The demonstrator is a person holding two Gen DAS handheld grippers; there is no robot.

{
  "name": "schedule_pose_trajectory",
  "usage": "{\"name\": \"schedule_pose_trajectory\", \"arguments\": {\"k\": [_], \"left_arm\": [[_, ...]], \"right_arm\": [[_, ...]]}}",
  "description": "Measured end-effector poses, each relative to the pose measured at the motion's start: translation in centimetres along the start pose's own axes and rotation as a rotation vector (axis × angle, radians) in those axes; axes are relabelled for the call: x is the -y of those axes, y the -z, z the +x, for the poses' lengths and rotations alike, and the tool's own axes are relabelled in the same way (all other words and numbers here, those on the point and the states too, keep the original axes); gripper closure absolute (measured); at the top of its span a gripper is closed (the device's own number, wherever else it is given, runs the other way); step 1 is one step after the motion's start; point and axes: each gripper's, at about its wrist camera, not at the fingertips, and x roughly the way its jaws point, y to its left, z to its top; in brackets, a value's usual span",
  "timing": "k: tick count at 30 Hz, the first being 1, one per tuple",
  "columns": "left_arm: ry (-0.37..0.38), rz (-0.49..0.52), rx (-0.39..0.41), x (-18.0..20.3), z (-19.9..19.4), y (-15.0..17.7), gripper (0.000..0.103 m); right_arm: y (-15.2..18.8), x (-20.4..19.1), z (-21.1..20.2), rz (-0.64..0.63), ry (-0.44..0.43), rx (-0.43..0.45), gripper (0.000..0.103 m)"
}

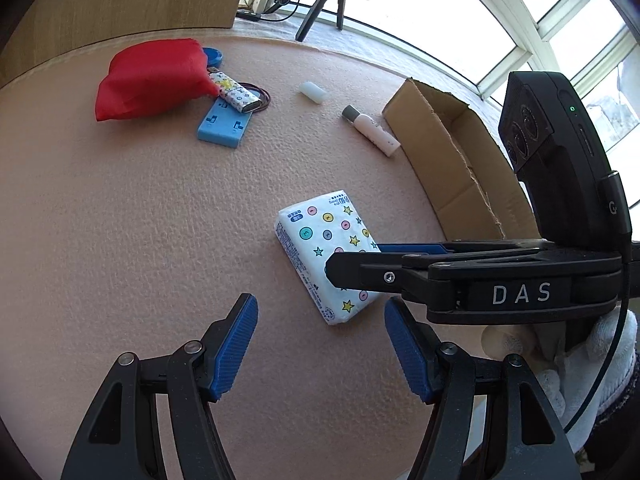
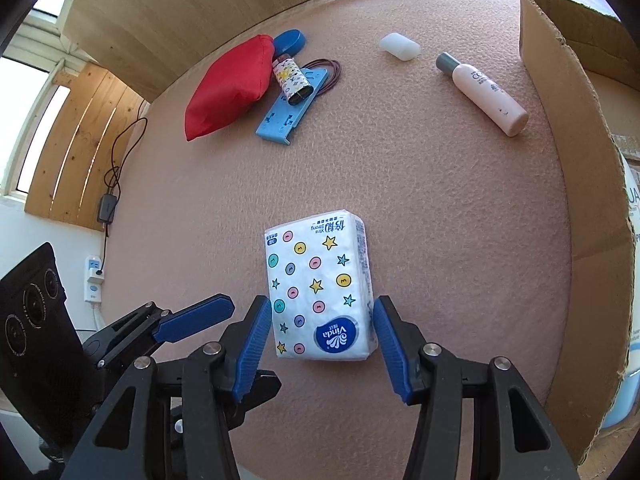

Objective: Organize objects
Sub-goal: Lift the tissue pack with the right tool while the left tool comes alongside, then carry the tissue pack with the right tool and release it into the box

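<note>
Straddling the tissue pack (image 2: 320, 286) on the worktop (image 2: 440, 208), the right claw (image 2: 320, 344) stood apart, pads just beside its sides. The left claw (image 1: 320, 344) gaped empty nearby. Farther off lay a bottle (image 2: 482, 92) beside the box (image 2: 580, 140).

On the pink mat (image 2: 400, 200): one tissue pack (image 2: 318, 284), one red pouch (image 2: 228, 88), one blue plate (image 2: 290, 110), one patterned lighter (image 2: 292, 80), one blue lid (image 2: 290, 41), one bottle (image 2: 482, 92), one white cap (image 2: 400, 46) and one cardboard box (image 2: 576, 160). A bundle of dark rubber bands (image 2: 330, 72) lies there too; their number cannot be told. Two grippers are in view, left (image 1: 320, 344) and right (image 2: 320, 344).
</note>
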Motion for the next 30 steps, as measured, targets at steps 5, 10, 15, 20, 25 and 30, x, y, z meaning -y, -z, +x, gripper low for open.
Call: {"name": "schedule_pose_trajectory", "arguments": {"k": [5,10,15,20,25,30], "left_arm": [[0.015,0.002,-0.002,0.5,0.9,-0.3,0.034],[0.035,-0.014,-0.008,0.1,1.7,-0.6,0.039],[0.037,-0.005,-0.006,0.1,2.1,-0.9,0.046],[0.031,0.014,0.011,0.8,1.5,-1.6,0.047],[0.033,0.057,0.051,2.7,0.4,-3.2,0.047],[0.053,0.11,0.085,5.4,-0.1,-5.1,0.047]], "right_arm": [[-0.3,-0.3,0.4,-0.006,-0.01,-0.003,0.054],[-0.5,-0.6,0.7,-0.024,-0.001,-0.005,0.06],[-0.5,-0.8,0.7,-0.024,-0.001,0.004,0.063],[-0.3,-0.8,-0.3,-0.025,0.008,0.044,0.064],[-0.3,-0.4,-2.7,-0.023,0.014,0.11,0.064],[-0.5,0.7,-5.9,-0.012,0.031,0.183,0.064]]}}
